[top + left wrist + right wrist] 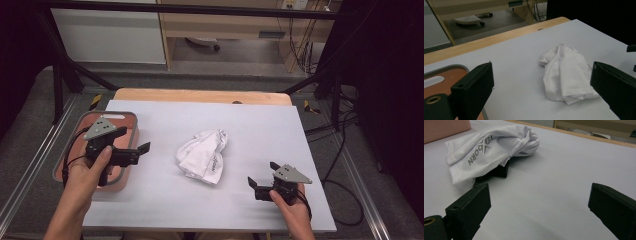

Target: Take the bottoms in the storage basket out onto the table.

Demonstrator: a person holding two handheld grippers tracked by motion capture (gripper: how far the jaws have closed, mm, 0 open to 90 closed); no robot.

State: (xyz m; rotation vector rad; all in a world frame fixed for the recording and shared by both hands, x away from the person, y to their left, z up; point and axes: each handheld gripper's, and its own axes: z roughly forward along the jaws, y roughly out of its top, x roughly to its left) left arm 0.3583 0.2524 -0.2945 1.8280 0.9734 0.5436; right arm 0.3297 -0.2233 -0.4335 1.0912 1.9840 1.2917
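A crumpled white garment (203, 154) lies near the middle of the pale grey mat (260, 125), and everything else is placed around it. To its left sits a shallow rounded tray (129, 120) with a terracotta floor and a grey rim; nothing lies between the garment and either tool. The left gripper (141, 151) hovers over the tray's near edge, jaws spread and empty, aimed at the cloth. The right gripper (260, 182) rests low to the garment's right, jaws likewise parted and holding nothing. The fabric is smooth, soft and folded over itself, with grey lettering (479, 150) on one panel. Its long axis runs from the near side away toward the wooden table edge (200, 95).
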